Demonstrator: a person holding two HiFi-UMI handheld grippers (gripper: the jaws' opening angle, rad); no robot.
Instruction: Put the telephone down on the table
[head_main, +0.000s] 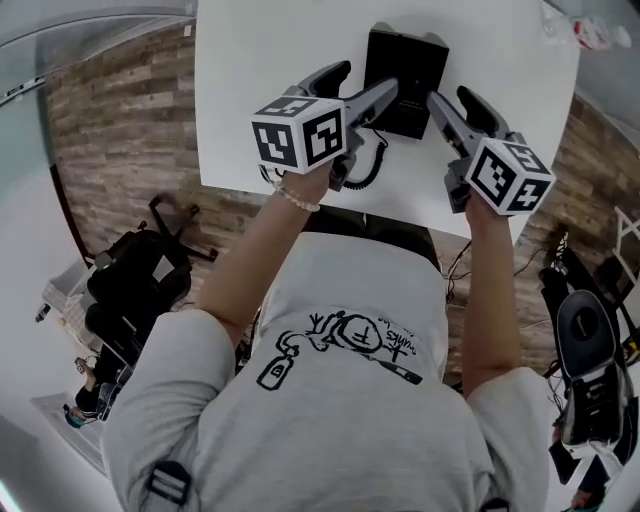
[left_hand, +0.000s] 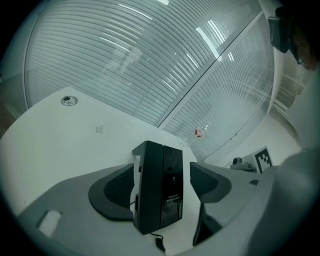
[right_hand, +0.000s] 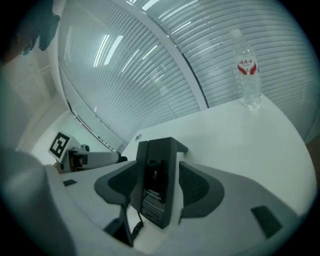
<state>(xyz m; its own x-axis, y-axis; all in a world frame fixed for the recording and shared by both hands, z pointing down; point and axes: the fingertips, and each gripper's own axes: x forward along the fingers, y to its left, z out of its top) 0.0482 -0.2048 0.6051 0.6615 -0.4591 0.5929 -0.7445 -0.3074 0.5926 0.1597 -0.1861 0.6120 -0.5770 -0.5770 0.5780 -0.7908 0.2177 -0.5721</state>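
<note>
Here, the left gripper (left_hand: 162, 172) has its two dark padded jaws standing apart and grips nothing. The telephone (left_hand: 159, 195) shows in the gap just ahead of its tips, with bare white table (left_hand: 60, 145) visible between it and the jaw on that view's right. The right gripper (right_hand: 157, 167) is the same, its jaws spread wide and empty, with the telephone framed between them and no pad seen pressing on it. In the head view the two grippers come in from the person's side and angle toward each other, one tip at each near corner. That is probably how such a bulky box had to be carried. With both sets of jaws apart and the telephone resting on the table under its own weight, it appears to be set down and let go, so the task looks all but finished. The telephone is a black, boxy unit with a glossy face carrying small pale print too fine to read, and a short ledge juts out at its far end. In both gripper views it seems to stand on a narrow end, though the head view does not settle that. A black coiled cord (head_main: 372, 160) trails from its near end back under the left gripper. Well beyond the right gripper, off to its right, a clear water bottle (right_hand: 248, 75) stands on the table.
</note>
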